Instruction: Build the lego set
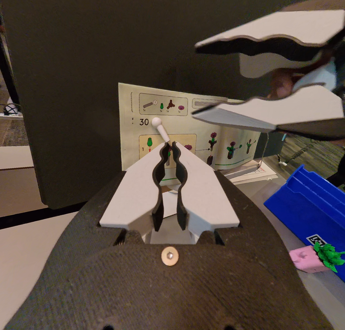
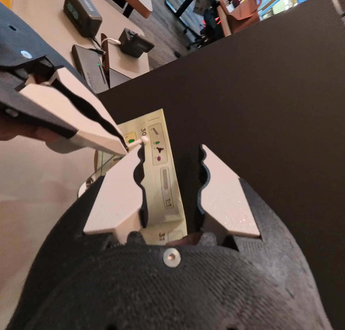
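Left gripper (image 1: 169,143) clenched on a white ball-ended pin (image 1: 160,128), tips raised before the instruction booklet (image 1: 179,127) standing at the worktop's rear edge. Right gripper (image 2: 172,147) released, jaws apart, just beside the pin. Blue bin (image 1: 309,205) at right edge; the pink block (image 1: 306,259) there is probably a planter piece.

One white ball-ended pin (image 1: 160,129) pinched at my left jaw tips. One instruction booklet (image 1: 186,127) beyond them. One blue bin (image 1: 308,207), one pink block (image 1: 306,259) off right.
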Motion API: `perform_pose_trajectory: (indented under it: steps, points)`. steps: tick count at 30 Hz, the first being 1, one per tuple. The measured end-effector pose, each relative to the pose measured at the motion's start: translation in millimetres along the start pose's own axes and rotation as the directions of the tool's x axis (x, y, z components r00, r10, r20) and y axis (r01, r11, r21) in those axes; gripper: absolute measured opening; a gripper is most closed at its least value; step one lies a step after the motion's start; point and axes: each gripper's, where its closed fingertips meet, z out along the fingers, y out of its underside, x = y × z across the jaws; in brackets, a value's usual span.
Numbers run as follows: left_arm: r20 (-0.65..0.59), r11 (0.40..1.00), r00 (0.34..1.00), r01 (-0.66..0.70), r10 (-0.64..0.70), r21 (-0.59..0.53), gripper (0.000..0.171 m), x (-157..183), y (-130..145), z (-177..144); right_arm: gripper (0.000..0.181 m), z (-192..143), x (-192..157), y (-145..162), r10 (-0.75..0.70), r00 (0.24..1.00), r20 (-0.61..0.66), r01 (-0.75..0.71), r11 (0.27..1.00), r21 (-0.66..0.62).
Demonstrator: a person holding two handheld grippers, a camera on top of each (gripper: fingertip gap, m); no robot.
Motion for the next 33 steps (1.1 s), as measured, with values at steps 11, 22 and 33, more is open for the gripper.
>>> perform_pose_trajectory:
  steps: [11,22,33]
  points:
    - [0.014,1.0,1.0,0.001,-0.001,-0.028,0.001,-2,1,-6,0.0,-2,-39,53,-0.092,0.995,0.031,0.096,0.985,-0.143]
    - [0.02,0.997,0.997,0.072,-0.072,-0.014,0.002,-10,2,-6,0.004,8,-42,45,-0.049,0.999,0.009,0.049,0.993,-0.104]
    - [0.034,0.986,0.989,0.147,-0.145,-0.077,0.003,-20,11,-17,0.004,6,-42,48,-0.015,0.999,-0.03,0.011,0.991,-0.134]
